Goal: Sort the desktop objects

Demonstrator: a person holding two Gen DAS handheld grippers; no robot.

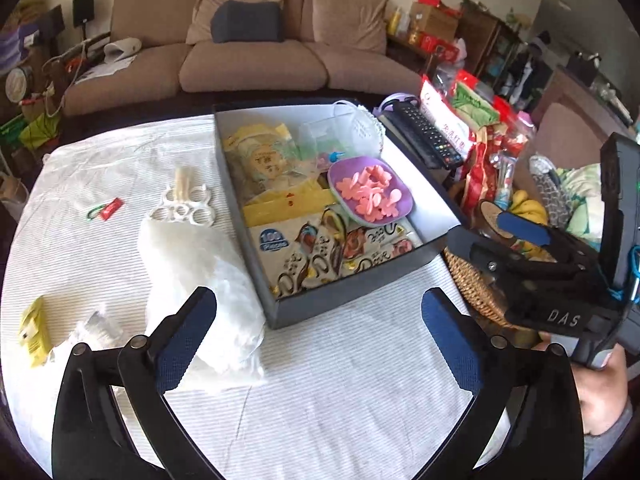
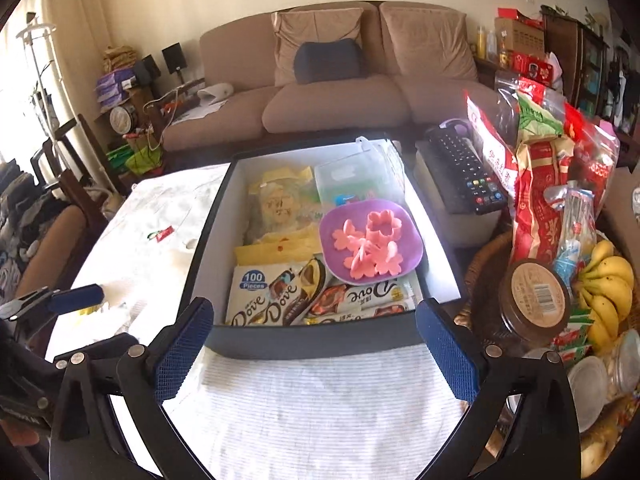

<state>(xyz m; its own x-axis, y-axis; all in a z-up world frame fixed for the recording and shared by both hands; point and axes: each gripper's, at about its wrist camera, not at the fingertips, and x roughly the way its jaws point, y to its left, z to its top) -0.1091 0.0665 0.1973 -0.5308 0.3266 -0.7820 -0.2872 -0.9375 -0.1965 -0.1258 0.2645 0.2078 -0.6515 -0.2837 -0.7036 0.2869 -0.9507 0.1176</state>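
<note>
box [image 2: 320, 342] holding chocolate packs [image 2: 276, 300], purple bowl [image 2: 332, 236] of pink cutters [image 2: 372, 248], both grippers wide open, empty

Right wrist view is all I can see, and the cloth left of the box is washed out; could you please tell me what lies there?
Observer: A white plastic ring carrier lies there, apart from the box.
Operator: Thank you; is anything nearer to us than that?
Observer: Yes, a white fluffy bundle lies beside the box's left wall.
Operator: And is the left gripper holding anything?
Observer: No, the left gripper is open and empty.
</note>
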